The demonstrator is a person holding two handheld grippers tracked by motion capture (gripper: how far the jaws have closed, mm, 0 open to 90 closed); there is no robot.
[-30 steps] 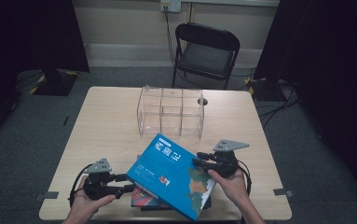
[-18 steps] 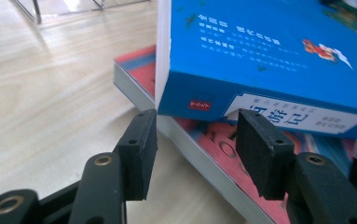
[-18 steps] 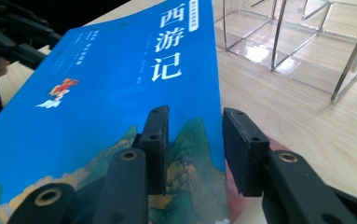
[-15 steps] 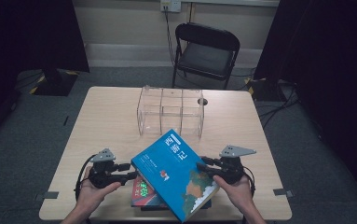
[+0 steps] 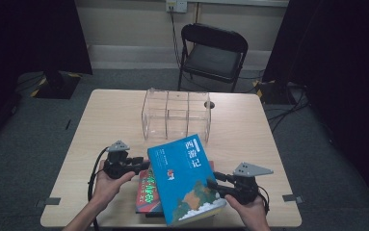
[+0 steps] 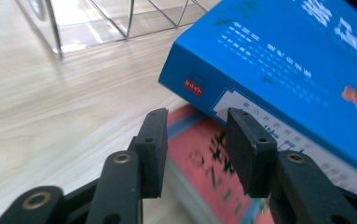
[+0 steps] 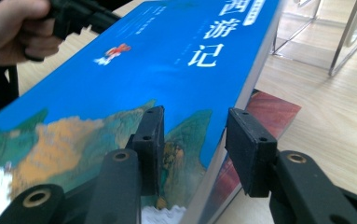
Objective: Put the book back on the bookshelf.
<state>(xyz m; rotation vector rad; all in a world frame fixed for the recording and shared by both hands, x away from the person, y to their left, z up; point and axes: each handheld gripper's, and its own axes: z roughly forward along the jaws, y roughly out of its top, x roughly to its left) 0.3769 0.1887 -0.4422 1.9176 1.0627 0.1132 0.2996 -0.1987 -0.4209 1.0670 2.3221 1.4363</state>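
I have the blue book [image 5: 187, 178] by its near right corner in my right gripper [image 5: 214, 184], whose jaws have just been easing wider with the book's edge between them. It is tilted up over the red book [image 5: 147, 193], on the near side of the clear rack [image 5: 176, 115]. My left gripper [image 5: 142, 164] has just been closing at the book's left edge, its pads not yet pressing. I judge the lift only begun, and both books have yet to go into the empty rack.

The high view looks forward and down from above the person's side onto the table [image 5: 105, 125], from well back. The 2 gripper views sit low and close, facing each other across the blue book [image 5: 187, 175] [image 6: 283, 60] [image 7: 134, 74], which all 3 views share.
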